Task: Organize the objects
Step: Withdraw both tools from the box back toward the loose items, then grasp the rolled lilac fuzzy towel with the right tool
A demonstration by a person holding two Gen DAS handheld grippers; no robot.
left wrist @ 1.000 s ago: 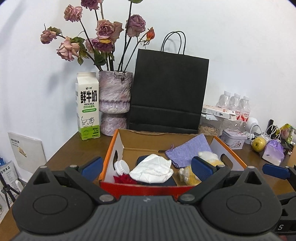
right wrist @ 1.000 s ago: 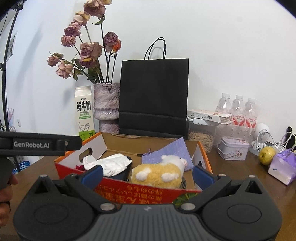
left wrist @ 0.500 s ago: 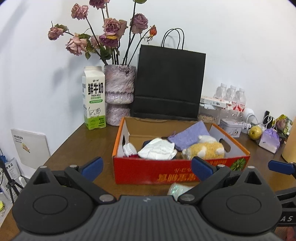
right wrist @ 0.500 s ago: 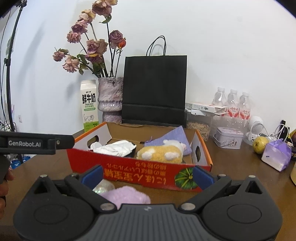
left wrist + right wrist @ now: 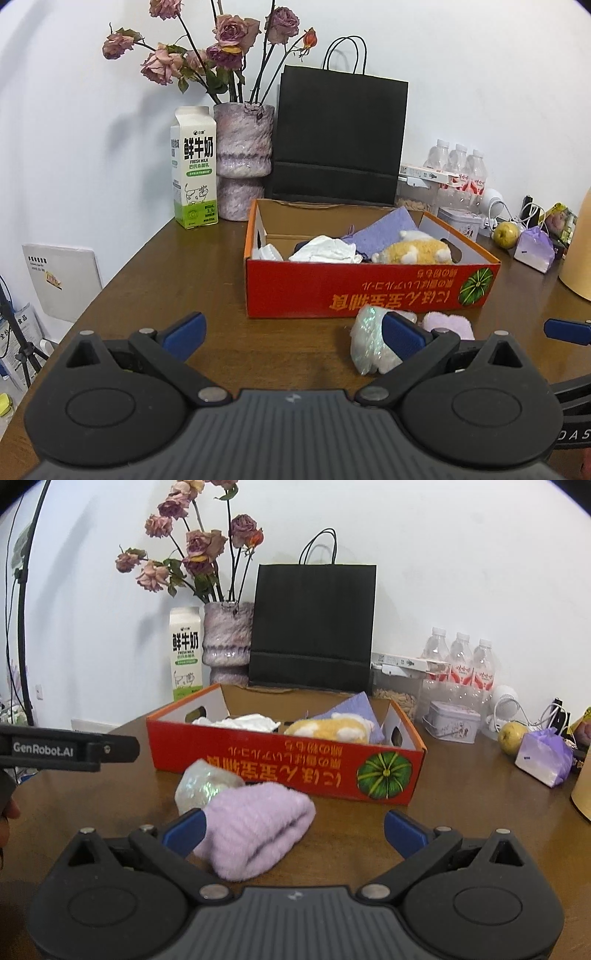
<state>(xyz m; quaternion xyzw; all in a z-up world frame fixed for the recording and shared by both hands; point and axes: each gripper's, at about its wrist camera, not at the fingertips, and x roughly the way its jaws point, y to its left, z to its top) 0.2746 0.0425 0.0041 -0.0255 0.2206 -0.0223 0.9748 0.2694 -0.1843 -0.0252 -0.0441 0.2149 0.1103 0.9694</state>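
Lilac sock (image 5: 255, 827) and shiny bag (image 5: 201, 784) now show before red box (image 5: 284, 764); both grippers, left gripper (image 5: 291, 332) and right gripper (image 5: 293, 829), backed off, wide open, empty, so pickup next.

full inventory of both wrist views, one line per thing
box: 1, red, table centre
plush: 1, yellow, in box
white cloth: 1, in box
purple cloth: 1, in box
fuzzy item: 1, lilac, before box
shiny bundle: 1, iridescent, before box
bag: 1, black, behind box
vase: 1, mauve, dried roses
milk carton: 1, white-green, left of vase
bottles: 3, clear, right rear
tin: 1, lilac
apple: 1, yellow-green
table: 1, brown
left gripper: open
right gripper: open
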